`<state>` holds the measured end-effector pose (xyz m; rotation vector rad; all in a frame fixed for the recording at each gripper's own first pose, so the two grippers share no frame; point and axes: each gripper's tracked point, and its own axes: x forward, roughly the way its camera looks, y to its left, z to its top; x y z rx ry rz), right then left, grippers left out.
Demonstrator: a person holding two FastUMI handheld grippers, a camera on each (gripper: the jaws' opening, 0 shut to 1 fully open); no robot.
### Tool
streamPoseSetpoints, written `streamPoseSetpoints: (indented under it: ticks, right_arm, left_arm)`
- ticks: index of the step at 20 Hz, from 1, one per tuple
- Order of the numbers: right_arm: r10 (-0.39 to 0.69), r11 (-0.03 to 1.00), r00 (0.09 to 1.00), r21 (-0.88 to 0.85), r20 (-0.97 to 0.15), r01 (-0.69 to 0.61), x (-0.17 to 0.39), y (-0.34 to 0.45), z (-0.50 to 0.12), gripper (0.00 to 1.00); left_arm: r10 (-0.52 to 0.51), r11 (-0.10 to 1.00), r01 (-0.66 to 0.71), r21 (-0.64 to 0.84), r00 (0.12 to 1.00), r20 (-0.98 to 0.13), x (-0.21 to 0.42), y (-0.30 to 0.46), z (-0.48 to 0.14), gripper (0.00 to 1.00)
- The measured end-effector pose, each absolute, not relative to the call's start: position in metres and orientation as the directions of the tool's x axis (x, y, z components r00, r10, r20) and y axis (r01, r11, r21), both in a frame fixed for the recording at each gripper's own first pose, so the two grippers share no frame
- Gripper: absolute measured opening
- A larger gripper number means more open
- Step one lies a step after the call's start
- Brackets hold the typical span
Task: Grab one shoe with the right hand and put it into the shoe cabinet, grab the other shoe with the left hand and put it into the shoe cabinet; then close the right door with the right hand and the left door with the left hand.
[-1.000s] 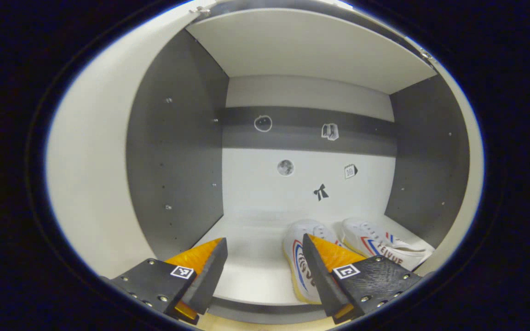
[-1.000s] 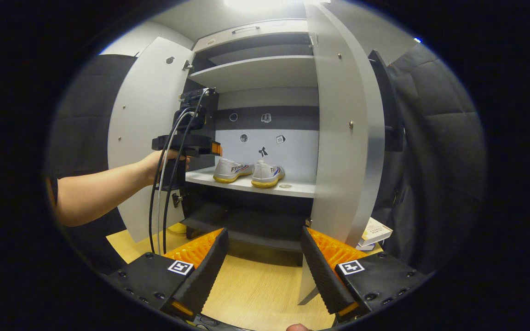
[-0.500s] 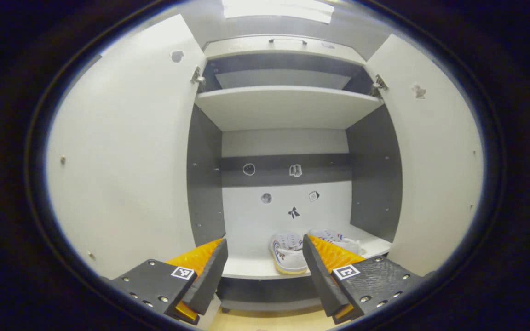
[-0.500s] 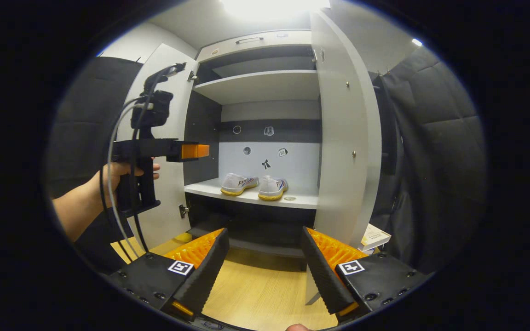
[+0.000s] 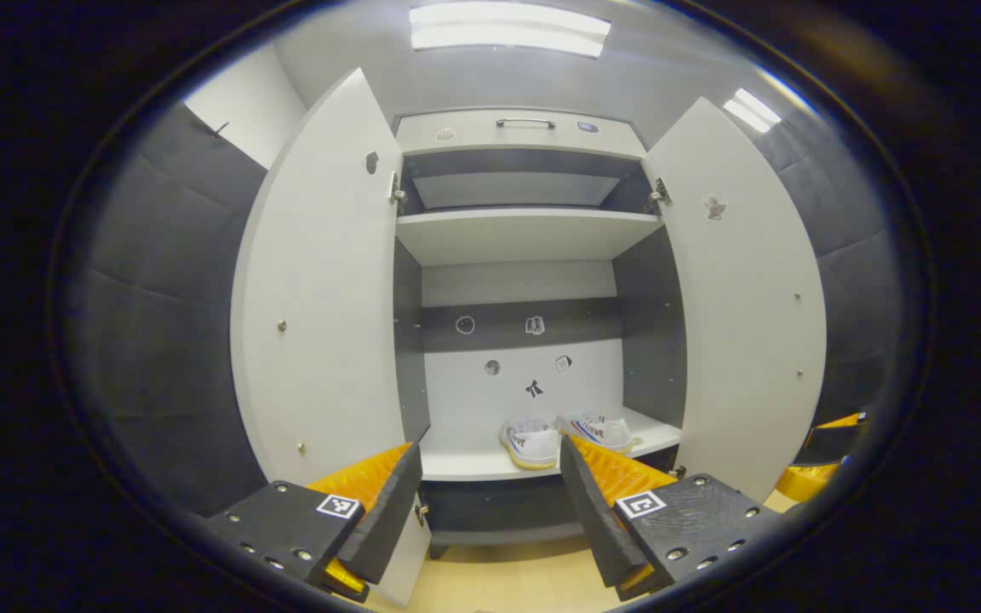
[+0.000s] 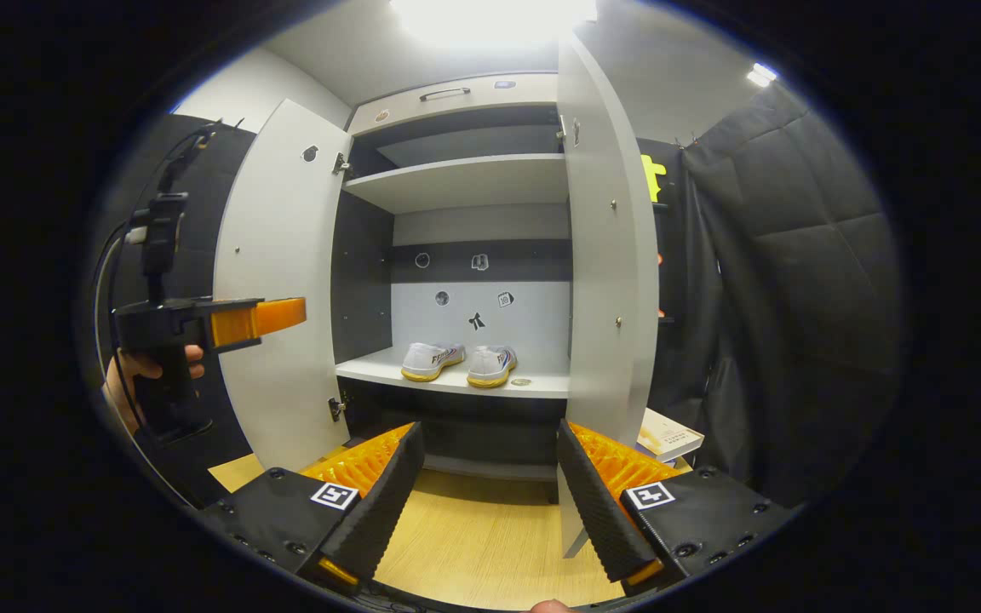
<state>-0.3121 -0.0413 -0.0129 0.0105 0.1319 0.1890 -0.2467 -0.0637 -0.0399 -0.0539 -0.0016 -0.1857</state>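
Two white shoes, one (image 5: 531, 440) beside the other (image 5: 599, 430), sit side by side on the cabinet's middle shelf (image 5: 473, 466); the right gripper view shows the pair as one shoe (image 6: 428, 360) and its neighbour (image 6: 490, 364). Both cabinet doors stand wide: the left door (image 5: 324, 306) and the right door (image 5: 742, 298). My left gripper (image 5: 490, 502) is open and empty, back from the cabinet. My right gripper (image 6: 486, 502) is open and empty, in front of the right door's edge (image 6: 605, 281). The left gripper (image 6: 201, 322) is held by a hand at far left.
A wooden floor (image 6: 482, 545) lies before the cabinet. A book (image 6: 668, 434) rests low behind the right door. An upper shelf (image 5: 524, 234) and a top drawer with a handle (image 5: 524, 123) sit above. Padded dark walls flank both sides.
The left gripper has pulled back out of the cabinet, so shelf and shoes shrink and both doors come into sight. The right gripper has drawn back slightly.
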Motion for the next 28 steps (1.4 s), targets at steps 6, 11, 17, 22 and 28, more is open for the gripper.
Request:
streamPoseSetpoints:
  ticks: [6, 11, 17, 22, 28]
  right_arm:
    - [0.111, 0.994, 0.987, 0.004, -0.112, -0.111, -0.315, -0.076, 0.007, 0.98]
    - [-0.009, 1.000, 0.996, -0.012, -0.087, 0.008, -0.310, -0.132, 0.029, 0.98]
    - [-0.206, 0.977, 0.978, -0.064, -0.033, 0.204, -0.296, -0.207, 0.056, 0.96]
    - [-0.289, 0.956, 0.957, -0.061, -0.008, 0.288, -0.270, -0.234, 0.070, 0.96]
    - [-0.298, 0.952, 0.954, -0.075, -0.028, 0.295, -0.245, -0.229, 0.060, 0.95]
  left_arm:
    - [-0.184, 0.982, 0.182, -0.049, 0.983, -0.026, -0.279, -0.051, -0.055, 0.92]
    - [-0.187, 0.982, 0.186, -0.043, 0.982, -0.013, -0.295, -0.049, -0.054, 0.92]
    - [-0.170, 0.985, 0.169, -0.047, 0.985, -0.016, -0.305, -0.042, -0.055, 0.93]
    - [-0.133, 0.991, 0.133, -0.028, 0.991, -0.020, -0.311, -0.028, -0.060, 0.91]
    - [-0.071, 0.997, 0.070, -0.021, 0.997, -0.034, -0.313, 0.000, -0.063, 0.91]
